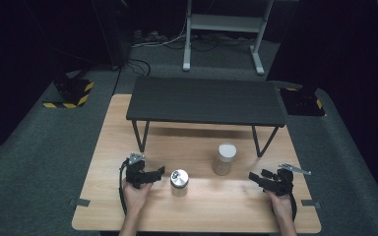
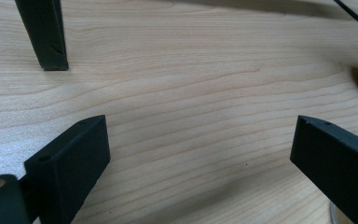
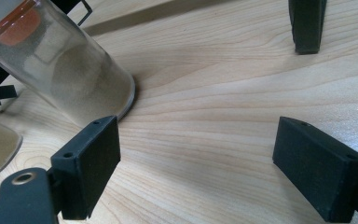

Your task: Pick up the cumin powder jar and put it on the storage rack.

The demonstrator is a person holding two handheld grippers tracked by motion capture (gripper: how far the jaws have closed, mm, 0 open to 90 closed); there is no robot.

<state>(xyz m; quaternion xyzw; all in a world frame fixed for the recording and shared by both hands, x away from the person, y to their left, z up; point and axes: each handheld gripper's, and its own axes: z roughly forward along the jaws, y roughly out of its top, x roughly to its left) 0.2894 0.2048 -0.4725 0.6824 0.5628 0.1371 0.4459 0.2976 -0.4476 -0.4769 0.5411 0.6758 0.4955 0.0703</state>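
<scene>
Landmark: tall jar [image 1: 224, 159] at tabletop [image 1: 113, 147] centre.
- Bare wood between my left fingers [image 2: 70, 163]; same between my right fingers [image 3: 88, 168], jar just off their left edge.
- Short jar [image 1: 179, 182] stands near-left of tall jar, narrow gap between them.
- Black shelf [image 1: 204, 101] behind tall jar; its legs [image 1: 140, 135] flank low passage.

Light wood-grain table [image 1: 128, 132]; black riser shelf [image 1: 206, 101]; black grippers; silver-lidded jar [image 1: 179, 182]; white-lidded jar [image 1: 224, 159], tan powder inside; yellow-black hazard stripes [image 1: 69, 104] far left on floor.
</scene>
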